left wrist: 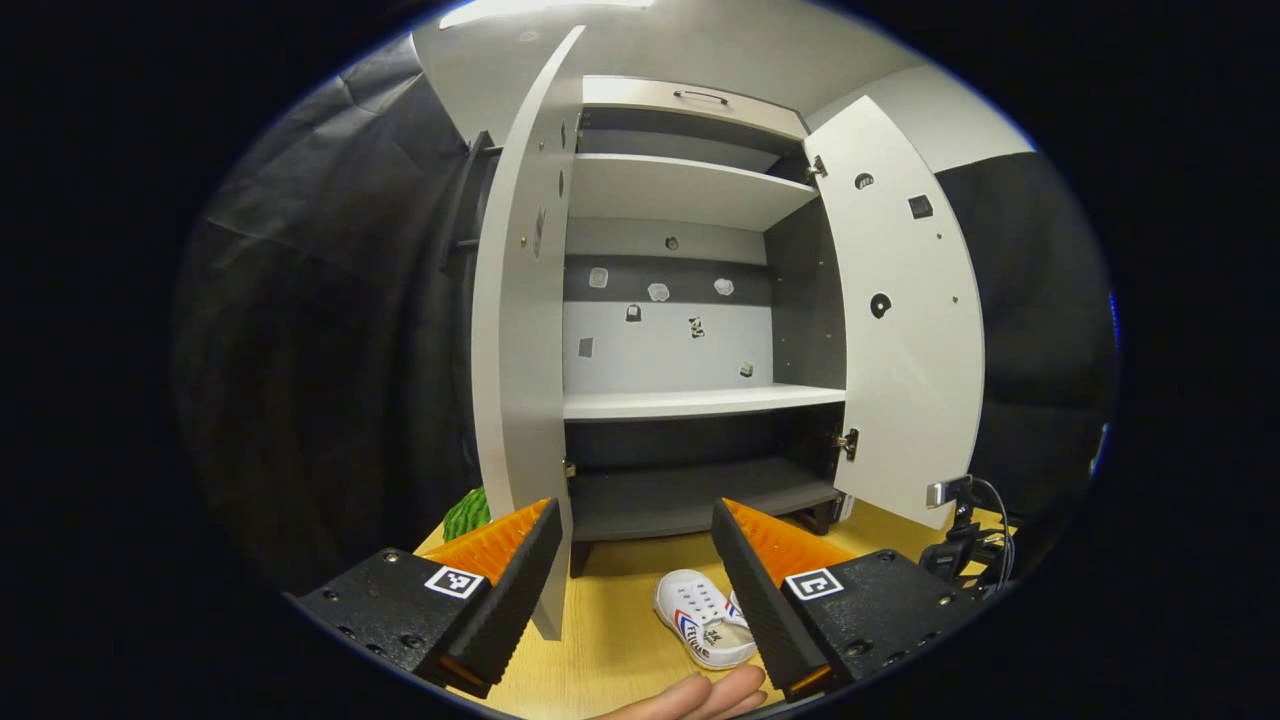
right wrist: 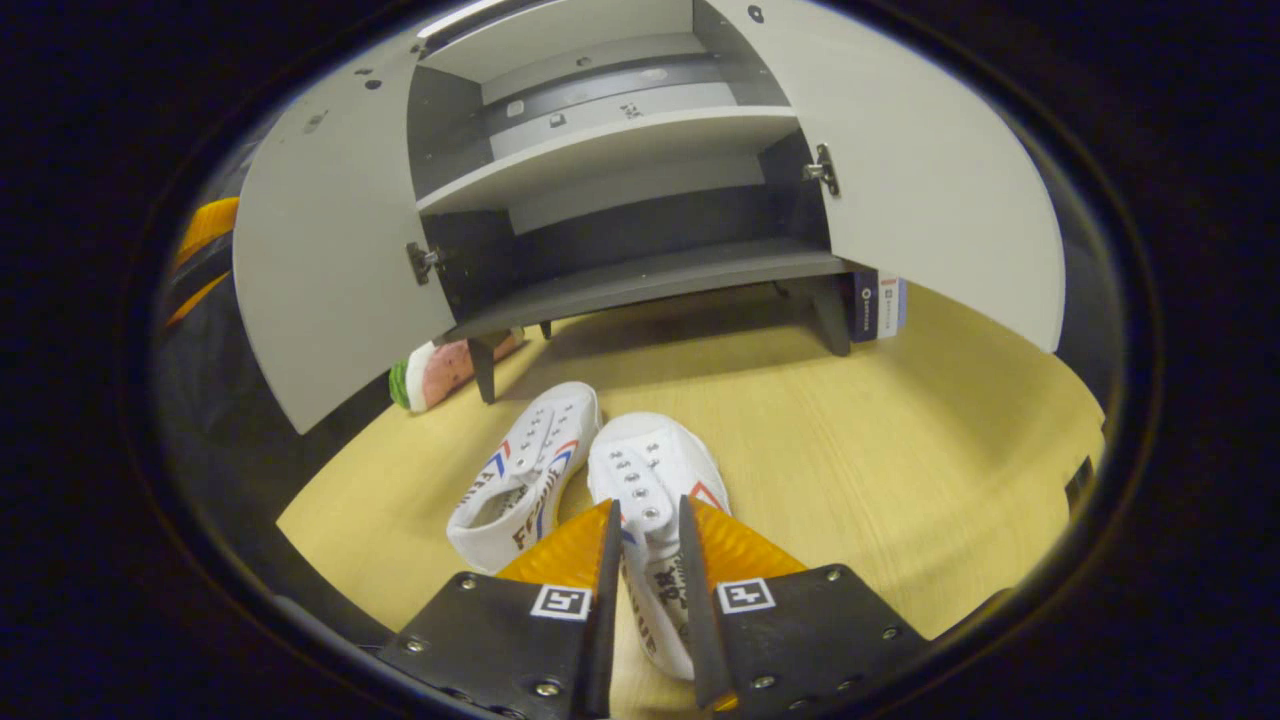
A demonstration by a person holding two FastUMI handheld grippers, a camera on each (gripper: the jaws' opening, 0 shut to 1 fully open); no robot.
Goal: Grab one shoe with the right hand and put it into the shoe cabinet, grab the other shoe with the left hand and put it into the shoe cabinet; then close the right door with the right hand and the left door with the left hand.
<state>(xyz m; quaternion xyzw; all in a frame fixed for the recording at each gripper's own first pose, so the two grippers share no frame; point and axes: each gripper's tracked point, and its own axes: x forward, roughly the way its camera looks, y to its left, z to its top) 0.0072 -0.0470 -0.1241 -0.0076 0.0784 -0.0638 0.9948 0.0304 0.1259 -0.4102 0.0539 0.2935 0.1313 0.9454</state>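
Observation:
Two white shoes with red and blue stripes lie side by side on the wooden table (right wrist: pixel 900 430) in front of the open shoe cabinet (right wrist: pixel 650 280). My right gripper (right wrist: pixel 648 505) is shut on the right shoe (right wrist: pixel 650 460), its fingers pressing on either side of the laced upper. The left shoe (right wrist: pixel 525 470) lies free beside it. My left gripper (left wrist: pixel 635 510) hangs open in front of the cabinet (left wrist: pixel 700 400), above one shoe (left wrist: pixel 705 620), holding nothing. The left door (left wrist: pixel 520 330) and the right door (left wrist: pixel 910 320) both stand wide open.
A watermelon-slice toy (right wrist: pixel 440 370) lies by the cabinet's left leg, and a small box (right wrist: pixel 880 305) stands by its right leg. A small camera with cables (left wrist: pixel 960 530) sits at the table's right. A person's fingers (left wrist: pixel 700 695) show at the bottom edge.

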